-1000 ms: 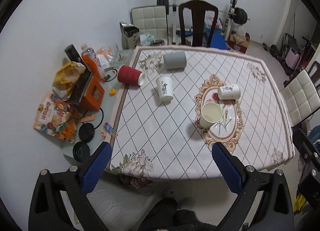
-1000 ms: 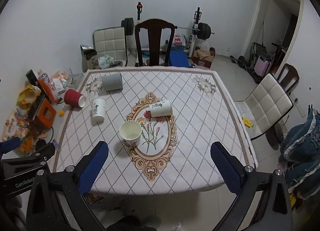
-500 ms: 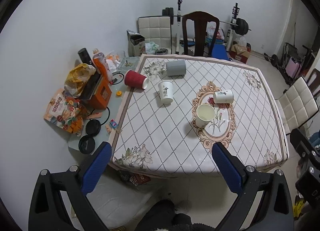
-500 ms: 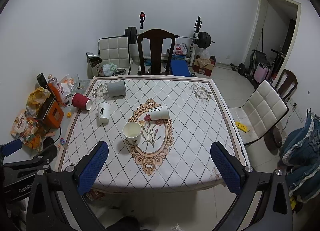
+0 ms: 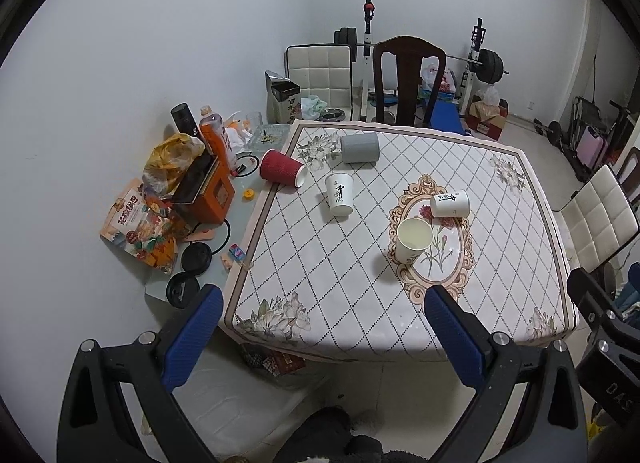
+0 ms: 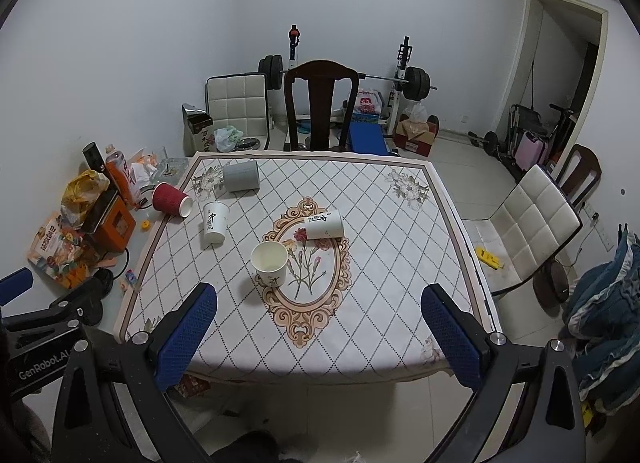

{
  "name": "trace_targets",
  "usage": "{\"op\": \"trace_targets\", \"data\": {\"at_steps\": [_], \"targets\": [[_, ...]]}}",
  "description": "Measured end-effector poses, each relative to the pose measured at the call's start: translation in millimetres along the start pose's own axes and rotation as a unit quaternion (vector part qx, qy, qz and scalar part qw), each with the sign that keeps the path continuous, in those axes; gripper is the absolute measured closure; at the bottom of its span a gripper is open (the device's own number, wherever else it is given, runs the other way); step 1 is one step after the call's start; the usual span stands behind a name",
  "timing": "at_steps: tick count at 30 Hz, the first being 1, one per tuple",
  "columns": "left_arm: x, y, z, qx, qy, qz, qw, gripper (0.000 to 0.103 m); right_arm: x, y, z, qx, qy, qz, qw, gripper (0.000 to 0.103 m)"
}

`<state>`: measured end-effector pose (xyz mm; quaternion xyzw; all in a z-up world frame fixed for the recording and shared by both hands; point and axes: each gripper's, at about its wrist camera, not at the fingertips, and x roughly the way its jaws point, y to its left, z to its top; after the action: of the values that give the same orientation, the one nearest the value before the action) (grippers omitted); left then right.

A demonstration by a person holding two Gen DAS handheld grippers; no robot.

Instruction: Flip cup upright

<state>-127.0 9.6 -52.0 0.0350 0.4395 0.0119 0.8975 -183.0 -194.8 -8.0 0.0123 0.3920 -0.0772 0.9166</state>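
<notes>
A square table (image 5: pixel 360 303) (image 6: pixel 400 323) holds several paper cups. One white cup (image 5: pixel 413 241) (image 6: pixel 271 264) stands upright near the centre. A white cup (image 5: pixel 450 203) (image 6: pixel 324 225) lies on its side just behind it. Another white cup (image 5: pixel 339 194) (image 6: pixel 215 221), a red cup (image 5: pixel 282 173) (image 6: pixel 171 199) and a grey cup (image 5: pixel 359 147) (image 6: pixel 240 177) lie on their sides at the far left. My left gripper (image 5: pixel 320 319) and right gripper (image 6: pixel 318 319) are both open and empty, held high and back from the table's near edge.
A cluttered side table (image 5: pixel 180 199) with bags, bottles and an orange box stands left of the table. A dark wooden chair (image 6: pixel 320 103) stands at the far side, a white padded chair (image 6: pixel 532 219) at the right. Gym equipment lines the back wall.
Both grippers have pulled back and up from the table, so the table and cups look smaller. The cups have not moved. Both grippers stay open.
</notes>
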Motion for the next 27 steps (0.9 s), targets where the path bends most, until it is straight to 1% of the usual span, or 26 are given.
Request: {"op": "trace_targets", "data": {"at_steps": [15,22,27], "targets": [[-3,-1,-3,-0.001,-0.003,-0.002,1.0,0.0,4,-3,-5,-0.003,0.004,0.003,1.0,0.0],[-8,0,-5,-0.001,-0.006,0.0,1.0,0.0,3,1,-8,-0.004,0.003,0.005,1.0,0.0],[-12,2,-5,-0.004,-0.007,0.0,1.0,0.0,0,11,-9,-0.01,0.003,0.008,1.0,0.0]]}}
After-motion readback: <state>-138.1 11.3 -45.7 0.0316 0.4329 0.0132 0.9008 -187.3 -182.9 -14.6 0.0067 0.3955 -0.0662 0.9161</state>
